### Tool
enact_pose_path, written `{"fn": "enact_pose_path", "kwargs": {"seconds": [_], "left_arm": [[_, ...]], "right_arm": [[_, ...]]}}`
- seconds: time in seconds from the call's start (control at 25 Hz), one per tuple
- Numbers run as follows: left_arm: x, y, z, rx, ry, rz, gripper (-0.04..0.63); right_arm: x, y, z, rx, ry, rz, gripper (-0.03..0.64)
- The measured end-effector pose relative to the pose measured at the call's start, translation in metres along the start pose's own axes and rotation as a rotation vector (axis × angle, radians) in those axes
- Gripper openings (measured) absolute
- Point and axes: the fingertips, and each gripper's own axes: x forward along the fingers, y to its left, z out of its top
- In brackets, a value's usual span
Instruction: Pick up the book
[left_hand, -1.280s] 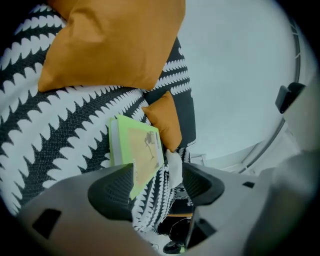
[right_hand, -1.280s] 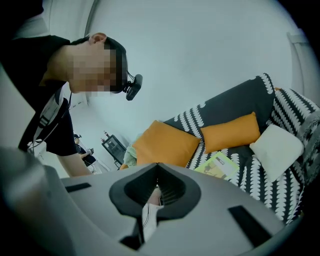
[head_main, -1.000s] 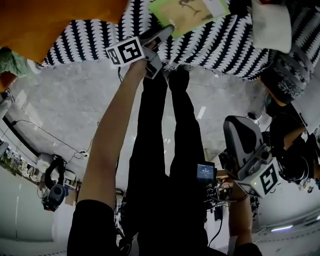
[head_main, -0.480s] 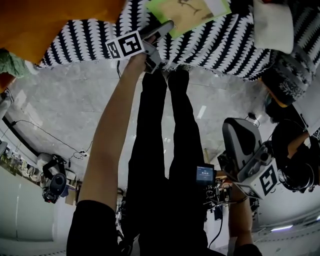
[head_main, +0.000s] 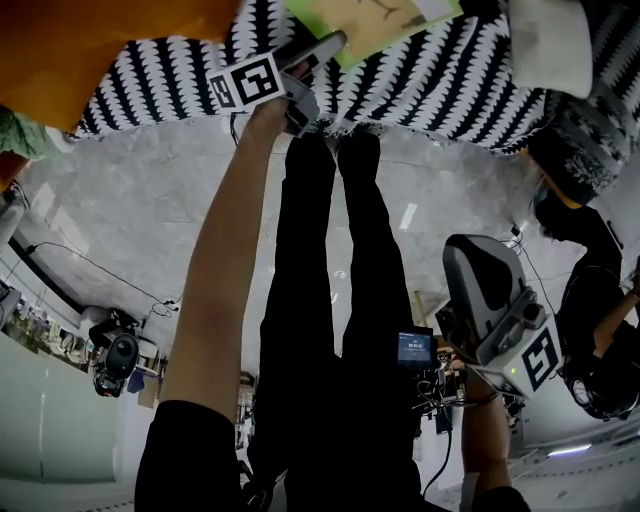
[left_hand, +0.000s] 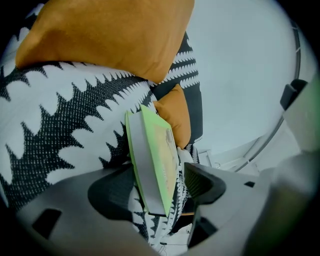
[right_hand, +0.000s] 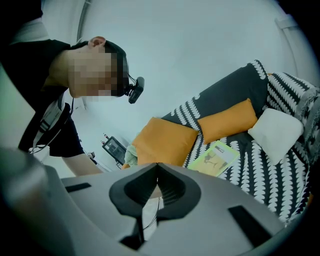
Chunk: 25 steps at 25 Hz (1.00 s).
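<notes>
- While the person's left arm (head_main: 215, 280) stretches far out in front, the left gripper (left_hand: 156, 187) is at the sofa (left_hand: 55, 130), which has a black and white zigzag cover.
- The book (left_hand: 152, 160) is thin and green, with grey pages.
- It lies on the sofa seat, beside a big orange cushion (left_hand: 105, 35).
- A small orange cushion (left_hand: 175, 115) sits just behind the book.
- In the left gripper view, the near edge of the book is in between the two fingers (left_hand: 202, 182).
- These fingers are wide apart.
- One finger is right beside the grey page side.
- There is a little gap between the other finger and the green cover, so the book is not being squeezed.
- The right gripper (right_hand: 157, 181) is low down by the person's right side, well apart from the sofa.
- Its fingers are pressed tight together, with nothing between them.
- In the right gripper view, the book lies flat on the seat in front of the two orange cushions.
- A white pillow (right_hand: 275, 131) rests on the sofa, off to one side of the book.
- The person's legs (head_main: 335, 300), in black trousers, stand on a grey floor (head_main: 130, 210) in front of the sofa.
</notes>
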Motion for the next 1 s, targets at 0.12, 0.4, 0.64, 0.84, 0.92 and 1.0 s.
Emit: {"fn": "enact_pose_path", "kwargs": {"seconds": [0.12,0.4,0.64,0.84,0.92,1.0], "left_arm": [[0.004,0.0,0.0,0.001,0.001,-0.01,0.331],[0.008,0.009,-0.002,-0.011,0.011,0.057,0.266],[0.006,0.012,0.0,0.004,-0.007,0.087,0.199],[0.007,0.011,0.001,0.017,-0.007,0.107,0.192],[0.004,0.007,0.002,0.014,-0.016,0.112,0.189],[-0.001,0.0,0.003,0.007,-0.041,0.111,0.184]], "right_arm": [[0.001,-0.002,-0.004,0.015,-0.004,-0.001,0.017],[0.002,-0.006,-0.003,0.051,-0.003,-0.007,0.017],[0.0,0.0,-0.008,0.037,-0.006,-0.005,0.017],[-0.004,-0.001,-0.01,0.035,-0.022,0.006,0.017],[-0.005,0.005,-0.009,0.031,-0.028,0.002,0.017],[-0.009,0.013,-0.006,0.022,-0.033,-0.002,0.017]]}}
